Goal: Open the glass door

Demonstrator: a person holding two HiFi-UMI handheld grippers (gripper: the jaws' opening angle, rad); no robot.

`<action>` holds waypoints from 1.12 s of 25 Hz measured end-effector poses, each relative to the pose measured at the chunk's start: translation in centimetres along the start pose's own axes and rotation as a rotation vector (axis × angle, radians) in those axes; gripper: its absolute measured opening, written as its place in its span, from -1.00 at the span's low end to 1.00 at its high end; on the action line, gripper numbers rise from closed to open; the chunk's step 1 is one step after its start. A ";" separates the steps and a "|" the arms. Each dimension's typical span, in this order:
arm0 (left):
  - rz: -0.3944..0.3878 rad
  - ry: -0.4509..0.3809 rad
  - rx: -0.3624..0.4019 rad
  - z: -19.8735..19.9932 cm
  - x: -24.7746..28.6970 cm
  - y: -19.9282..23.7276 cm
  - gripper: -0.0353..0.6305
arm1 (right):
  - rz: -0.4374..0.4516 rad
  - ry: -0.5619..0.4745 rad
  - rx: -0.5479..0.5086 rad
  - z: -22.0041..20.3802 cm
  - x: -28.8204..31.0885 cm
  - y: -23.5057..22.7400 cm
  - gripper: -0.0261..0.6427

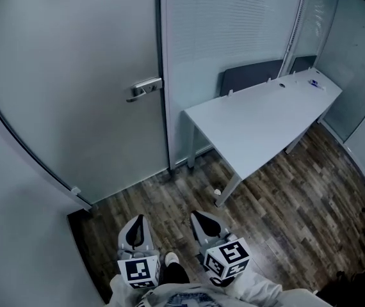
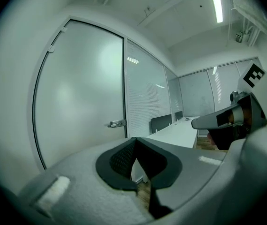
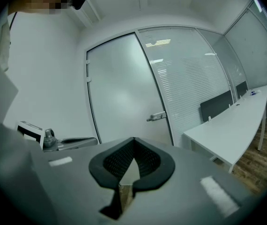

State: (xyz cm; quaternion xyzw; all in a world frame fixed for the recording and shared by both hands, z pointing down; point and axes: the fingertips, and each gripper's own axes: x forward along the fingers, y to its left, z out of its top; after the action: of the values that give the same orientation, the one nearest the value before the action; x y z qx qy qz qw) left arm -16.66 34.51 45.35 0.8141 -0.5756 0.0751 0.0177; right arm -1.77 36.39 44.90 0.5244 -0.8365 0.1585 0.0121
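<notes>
The frosted glass door [image 1: 73,69] stands closed in its curved frame at the left, with a metal lever handle [image 1: 146,87] on its right edge. Both grippers are low in the head view, well short of the door and apart from it. My left gripper [image 1: 139,220] is shut with nothing in it, and so is my right gripper [image 1: 197,216]. In the left gripper view the jaws of the left gripper [image 2: 134,139] meet, the handle [image 2: 117,123] far ahead. The right gripper [image 3: 133,139] points toward the door [image 3: 124,93] and its handle [image 3: 157,117].
A white table [image 1: 266,117] stands to the right of the door along a blinded glass wall [image 1: 227,31], dark chair backs [image 1: 250,75] behind it. A small item [image 1: 317,83] lies at its far end. A white scrap [image 1: 217,192] lies on the wood floor [image 1: 285,216].
</notes>
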 end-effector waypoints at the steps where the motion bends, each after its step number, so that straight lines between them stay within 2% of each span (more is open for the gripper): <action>1: 0.000 0.002 -0.002 0.1 0.9 0.7 -0.88 | -0.002 0.001 0.002 0.2 1.1 -0.2 -0.91; 9: -0.046 0.001 0.009 1.1 8.6 4.5 -0.88 | -0.020 -0.011 0.006 2.6 9.0 -2.0 -0.91; 15: -0.075 -0.017 0.003 1.4 12.2 7.1 -0.88 | -0.050 -0.034 0.005 3.7 13.0 -2.9 -0.91; 22: -0.071 -0.014 -0.016 1.6 14.2 8.2 -0.88 | -0.065 -0.026 0.004 4.4 15.2 -4.1 -0.90; 28: -0.024 0.002 -0.017 0.2 17.4 9.8 -0.88 | -0.017 -0.019 -0.009 4.6 19.1 -5.4 -0.91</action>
State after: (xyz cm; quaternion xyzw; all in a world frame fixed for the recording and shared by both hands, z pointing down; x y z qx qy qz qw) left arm -20.14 14.97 47.04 0.8206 -0.5664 0.0709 0.0263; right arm -4.91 16.25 45.51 0.5331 -0.8327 0.1497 0.0079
